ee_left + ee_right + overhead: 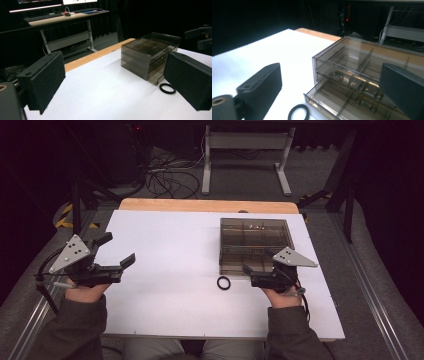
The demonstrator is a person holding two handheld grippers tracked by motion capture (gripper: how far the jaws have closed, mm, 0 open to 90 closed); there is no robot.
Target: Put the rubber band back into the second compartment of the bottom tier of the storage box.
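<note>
Ring (223, 282) lies btwn both tools, jaws apart.

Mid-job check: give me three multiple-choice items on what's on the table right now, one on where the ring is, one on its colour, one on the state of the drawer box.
1. Where does the ring lie?
A. On the white table, just in front of the drawer box
B. Inside the top drawer
C. Between the left gripper's jaws

2. What colour is the ring?
A. White
B. Black
C. Orange

3. How does the bottom drawer stand?
A. Pushed fully in
B. Taken out and set on the table
C. Pulled partly out

Answers:
1. A, since the high view shows it flat on the table near the box's front left corner, apart from both grippers.
2. B, since it reads dark against the white top in all three views.
3. C, since the right gripper view shows its front edge sticking out past the drawers above.
</note>
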